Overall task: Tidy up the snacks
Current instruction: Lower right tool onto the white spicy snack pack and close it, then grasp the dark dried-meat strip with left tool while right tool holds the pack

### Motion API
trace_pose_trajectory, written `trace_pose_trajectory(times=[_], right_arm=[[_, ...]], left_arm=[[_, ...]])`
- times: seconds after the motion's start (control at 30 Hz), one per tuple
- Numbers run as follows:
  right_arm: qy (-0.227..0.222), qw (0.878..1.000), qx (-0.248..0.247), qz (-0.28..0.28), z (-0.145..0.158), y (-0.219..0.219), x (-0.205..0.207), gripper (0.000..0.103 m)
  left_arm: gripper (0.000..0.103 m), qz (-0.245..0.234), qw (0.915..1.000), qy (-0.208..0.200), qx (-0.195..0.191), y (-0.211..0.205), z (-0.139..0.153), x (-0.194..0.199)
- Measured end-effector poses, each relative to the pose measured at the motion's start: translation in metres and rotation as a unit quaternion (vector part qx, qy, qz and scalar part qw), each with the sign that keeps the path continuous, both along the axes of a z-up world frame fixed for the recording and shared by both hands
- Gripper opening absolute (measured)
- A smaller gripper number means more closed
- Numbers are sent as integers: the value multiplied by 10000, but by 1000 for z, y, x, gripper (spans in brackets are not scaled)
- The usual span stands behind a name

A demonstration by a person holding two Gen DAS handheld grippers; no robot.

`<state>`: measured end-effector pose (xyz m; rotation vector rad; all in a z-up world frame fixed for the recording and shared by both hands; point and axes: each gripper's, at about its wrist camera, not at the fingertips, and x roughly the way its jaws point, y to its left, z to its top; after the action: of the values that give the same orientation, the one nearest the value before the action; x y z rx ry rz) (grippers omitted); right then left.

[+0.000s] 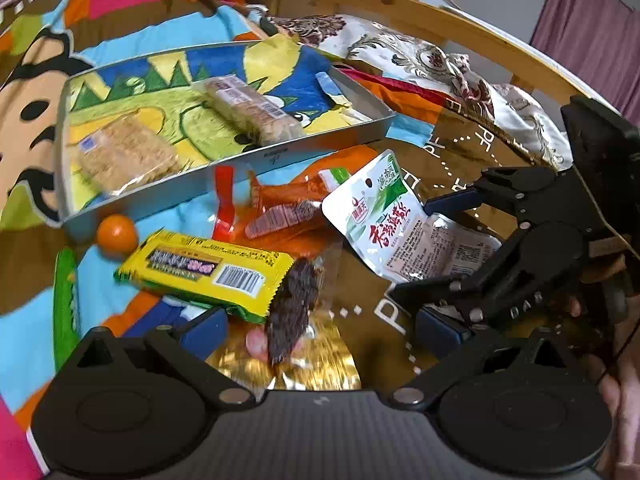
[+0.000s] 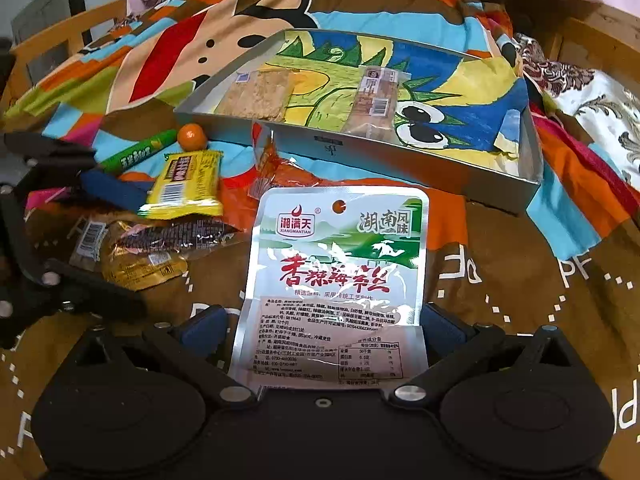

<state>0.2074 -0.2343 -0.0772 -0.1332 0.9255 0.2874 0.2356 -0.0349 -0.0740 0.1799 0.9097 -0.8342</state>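
Observation:
A shallow grey tin tray [image 1: 280, 154] [image 2: 400, 158] with a cartoon lining holds two cracker packs [image 1: 120, 156] [image 1: 250, 110]. My right gripper [image 2: 324, 332], also in the left wrist view [image 1: 428, 264], has its jaws against the two edges of a white and green seaweed pouch [image 2: 336, 272] [image 1: 380, 216]. My left gripper [image 1: 320, 324] is open over a dark jerky packet [image 1: 292, 308] and a gold packet [image 1: 296, 364]. A yellow bar [image 1: 208, 268] [image 2: 188, 184], an orange packet [image 1: 288, 208], a green stick [image 2: 136, 152] and a small orange [image 1: 117, 235] [image 2: 192, 137] lie loose before the tray.
Everything rests on a colourful cartoon cloth [image 2: 500, 264] over a bed. A wooden bed rail [image 1: 460, 20] and a patterned pillow [image 1: 440, 64] lie behind the tray. A pink curtain [image 1: 592, 12] hangs at the far right.

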Motion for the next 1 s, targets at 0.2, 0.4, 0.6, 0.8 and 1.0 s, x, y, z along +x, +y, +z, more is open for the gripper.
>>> trace_pose_trajectory(times=[0.2, 0.4, 0.6, 0.8, 1.0], right_arm=[[-29, 10000, -39, 35, -2, 0, 1, 102], [-68, 9996, -252, 111, -4, 7, -2, 102], [36, 9995, -280, -157, -2, 7, -5, 100], [153, 9988, -389, -242, 1, 8, -12, 97], [277, 9987, -301, -315, 6, 3, -19, 97]], left_arm=[[102, -355, 9987, -211, 286, -17, -9, 4], [102, -299, 9975, -178, 613, -19, -19, 7], [93, 57, 9986, -24, 527, -14, -14, 8], [86, 155, 9993, 286, 187, -8, -8, 0], [86, 108, 9992, 363, 98, -12, 0, -15]])
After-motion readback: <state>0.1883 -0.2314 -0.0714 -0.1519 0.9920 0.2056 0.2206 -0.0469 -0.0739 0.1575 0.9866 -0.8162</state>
